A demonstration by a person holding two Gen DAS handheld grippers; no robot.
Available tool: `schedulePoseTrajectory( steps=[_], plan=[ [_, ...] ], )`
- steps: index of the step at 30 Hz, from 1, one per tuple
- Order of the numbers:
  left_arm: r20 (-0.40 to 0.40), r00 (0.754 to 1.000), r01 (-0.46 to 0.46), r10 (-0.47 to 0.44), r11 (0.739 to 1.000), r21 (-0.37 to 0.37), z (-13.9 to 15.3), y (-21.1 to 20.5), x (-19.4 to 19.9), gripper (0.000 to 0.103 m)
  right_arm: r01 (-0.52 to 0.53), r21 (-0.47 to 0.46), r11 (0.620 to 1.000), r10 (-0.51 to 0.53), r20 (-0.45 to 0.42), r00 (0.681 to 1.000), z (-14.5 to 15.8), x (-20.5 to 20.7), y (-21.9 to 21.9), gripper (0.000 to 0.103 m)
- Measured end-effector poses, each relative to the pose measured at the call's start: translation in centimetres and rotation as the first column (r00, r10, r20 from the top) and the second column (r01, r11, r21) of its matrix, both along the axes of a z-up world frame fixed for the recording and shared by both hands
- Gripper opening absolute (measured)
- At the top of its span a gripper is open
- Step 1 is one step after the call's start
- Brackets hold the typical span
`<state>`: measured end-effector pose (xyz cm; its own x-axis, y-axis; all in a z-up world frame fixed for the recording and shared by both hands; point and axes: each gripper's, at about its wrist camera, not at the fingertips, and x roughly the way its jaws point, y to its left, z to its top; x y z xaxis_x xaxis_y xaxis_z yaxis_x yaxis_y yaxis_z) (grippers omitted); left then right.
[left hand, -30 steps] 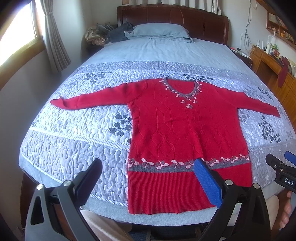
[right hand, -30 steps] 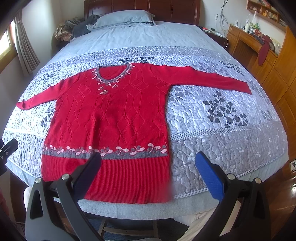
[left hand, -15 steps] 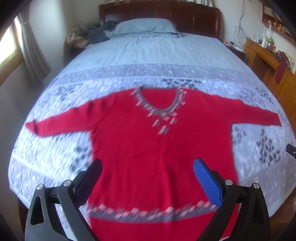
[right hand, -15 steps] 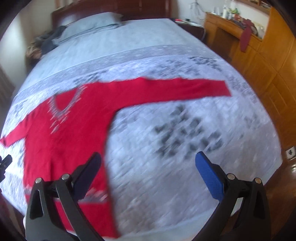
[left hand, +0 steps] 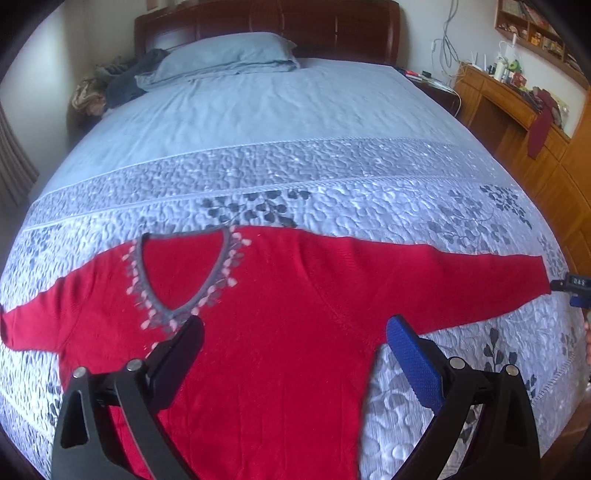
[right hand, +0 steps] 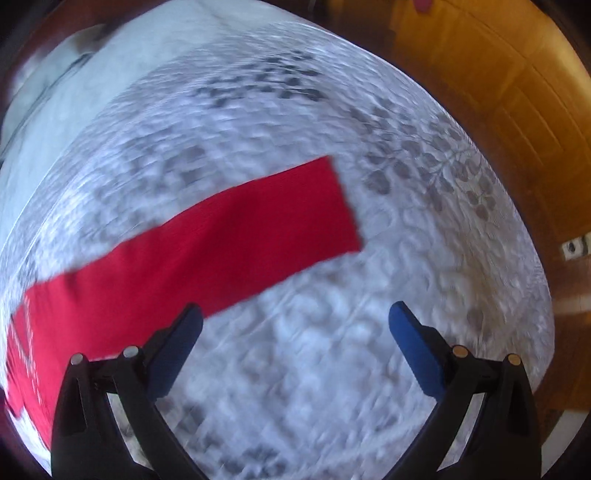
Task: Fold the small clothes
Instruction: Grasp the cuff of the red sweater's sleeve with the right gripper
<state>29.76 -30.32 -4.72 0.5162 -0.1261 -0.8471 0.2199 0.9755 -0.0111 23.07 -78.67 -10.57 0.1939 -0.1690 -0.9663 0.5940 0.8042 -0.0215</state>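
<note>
Only one marking shows — pale characters on the right gripper (left hand: 571, 286) at the far right edge, too blurred to read.

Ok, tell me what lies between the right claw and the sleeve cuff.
Only bare quilt separates the right claw from the sleeve cuff, per the right wrist view.

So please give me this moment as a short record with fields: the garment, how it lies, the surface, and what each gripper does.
garment: red sweater with grey V-neck trim
state: spread flat, front up, both sleeves stretched out, not yet folded
surface: quilted bedspread on a bed
left gripper: open, holds nothing, above the sweater's chest
right gripper: open, holds nothing, near the sleeve cuff; view is blurred
background: pillow by the wooden headboard
</note>
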Motion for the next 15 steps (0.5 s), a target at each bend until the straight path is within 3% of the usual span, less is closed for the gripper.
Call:
schedulePoseTrajectory(
  steps=[4, 7, 10, 11, 12, 14, 15],
  plan=[
    [0.007, 1.000, 0.004, -0.004, 1.000, 0.021, -1.1, -0.6, 0.5, 0.099, 0.045, 0.108, 0.993, -0.047, 0.019, 0.999, -2.2, 0.2, -2.7, 0.097],
    [-0.016, 1.000, -0.016, 0.017, 0.999, 0.045, -2.3, 0.3, 1.0, 0.099, 0.075, 0.200, 0.977, -0.087, 0.051, 0.995, -3.3, -0.1, -3.5, 0.074],
    [-0.020, 0.999, -0.040, 0.042, 0.997, 0.064, -3.1, 1.6, 1.4, 0.099, 0.096, 0.231, 0.968, -0.113, 0.062, 0.992, -4.2, 0.0, -4.0, 0.074],
    [-0.019, 0.999, -0.049, 0.050, 0.996, 0.072, -3.3, 2.0, 1.5, 0.099, 0.092, 0.223, 0.971, -0.107, 0.060, 0.992, -4.3, 0.1, -4.0, 0.069],
    [-0.022, 0.998, -0.054, 0.056, 0.996, 0.077, -3.4, 2.3, 1.6, 0.099, 0.086, 0.200, 0.976, -0.098, 0.053, 0.994, -4.3, 0.2, -3.8, 0.062],
    [-0.030, 0.997, -0.065, 0.068, 0.995, 0.080, -3.7, 3.0, 1.7, 0.099, 0.065, 0.209, 0.976, -0.082, 0.074, 0.994, -3.9, 0.1, -3.6, 0.017],
    [-0.034, 0.997, -0.072, 0.075, 0.994, 0.079, -3.8, 3.4, 1.8, 0.099, 0.057, 0.283, 0.957, -0.093, 0.116, 0.989, -3.8, 0.0, -3.6, 0.005]
  ],
)
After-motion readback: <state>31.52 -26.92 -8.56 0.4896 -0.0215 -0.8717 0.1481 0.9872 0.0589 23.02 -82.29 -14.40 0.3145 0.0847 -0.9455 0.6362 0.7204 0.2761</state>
